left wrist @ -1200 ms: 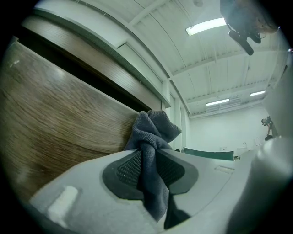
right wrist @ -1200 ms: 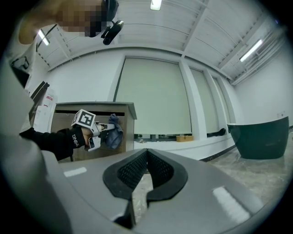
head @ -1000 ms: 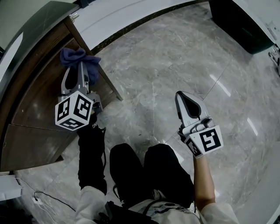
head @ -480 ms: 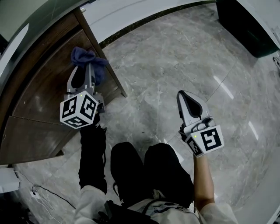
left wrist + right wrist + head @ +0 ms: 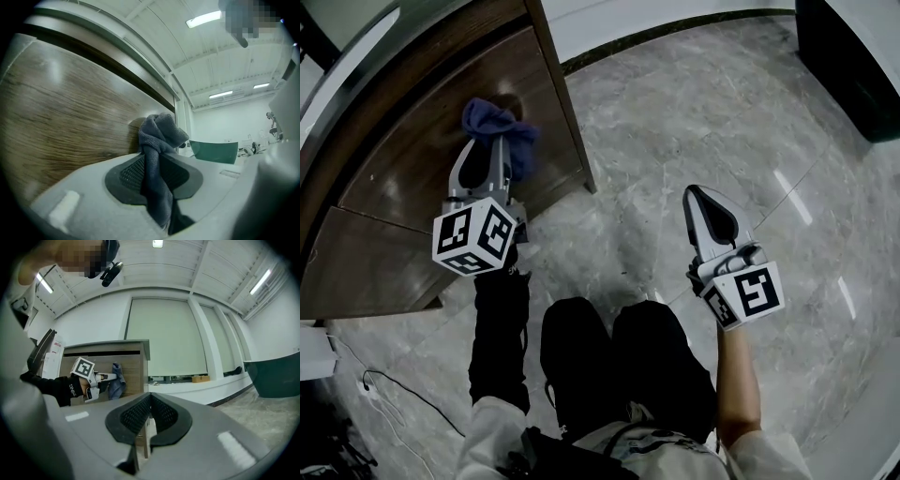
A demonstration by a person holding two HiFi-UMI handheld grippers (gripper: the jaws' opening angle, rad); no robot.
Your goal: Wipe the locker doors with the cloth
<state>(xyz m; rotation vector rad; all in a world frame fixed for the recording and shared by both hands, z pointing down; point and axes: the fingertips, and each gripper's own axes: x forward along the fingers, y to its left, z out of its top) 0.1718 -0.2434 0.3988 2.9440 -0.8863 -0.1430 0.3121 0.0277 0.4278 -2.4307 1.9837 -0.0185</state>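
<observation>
While the left hand-held gripper [image 5: 490, 150] pinches the bunched dark-blue cloth [image 5: 502, 127] near the right edge of the brown wood-grain locker door [image 5: 403, 178], firm overlapping strokes seem best; the right hand-held gripper [image 5: 697, 195] hangs pressed together, empty.

Cloth [image 5: 494, 119]: dark blue, soft looped weave, matt.
Locker door [image 5: 394, 178]: brown wood-grain face, smooth, faint sheen.
Floor [image 5: 703, 112]: grey veined stone look, polished, mirrors ceiling lights.
Left tool [image 5: 490, 142], right tool [image 5: 693, 191]: grey matt plastic shells; pads [image 5: 130, 171] black, fine gridded texture.

White lettering, apparently "NING", is printed on the black sleeve [image 5: 70, 390]; no other text is legible.
</observation>
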